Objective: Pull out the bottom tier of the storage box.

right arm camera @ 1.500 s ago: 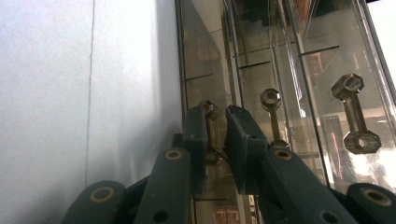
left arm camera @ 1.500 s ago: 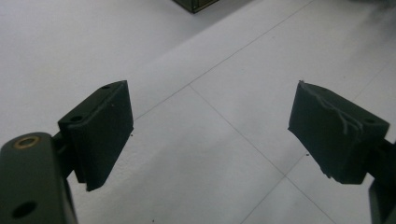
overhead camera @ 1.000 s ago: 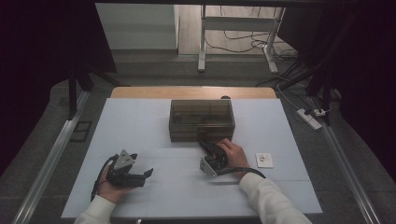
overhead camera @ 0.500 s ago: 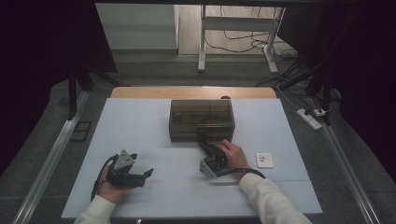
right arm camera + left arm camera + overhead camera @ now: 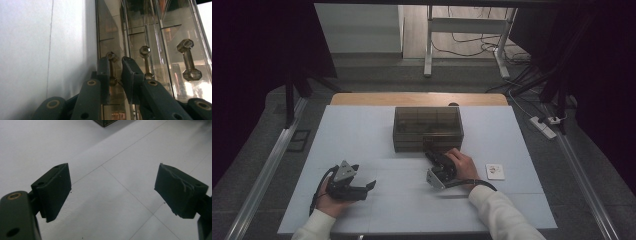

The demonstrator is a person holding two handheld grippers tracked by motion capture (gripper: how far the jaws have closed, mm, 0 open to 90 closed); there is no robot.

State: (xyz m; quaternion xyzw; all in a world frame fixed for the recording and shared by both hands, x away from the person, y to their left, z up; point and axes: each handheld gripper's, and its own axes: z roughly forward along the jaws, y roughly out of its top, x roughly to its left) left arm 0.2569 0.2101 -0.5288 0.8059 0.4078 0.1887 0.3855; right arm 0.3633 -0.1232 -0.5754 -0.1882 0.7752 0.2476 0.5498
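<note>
Gripper at a drawer handle

White board (image 5: 362, 135) covers the table at frame centre; grey floor, a metal stand and loose cables fill the dim room at the top. A clear drawer box (image 5: 428, 128) stands in the middle. The right gripper (image 5: 432, 156) meets its front just below centre; its jaws, having just been opening, flank the leftmost drawer handle (image 5: 111, 67) without visibly pressing it. The left gripper (image 5: 367, 186), lower left, is spread wide over bare board. A small white card (image 5: 495, 171) lies right; its print is unreadable.
</note>
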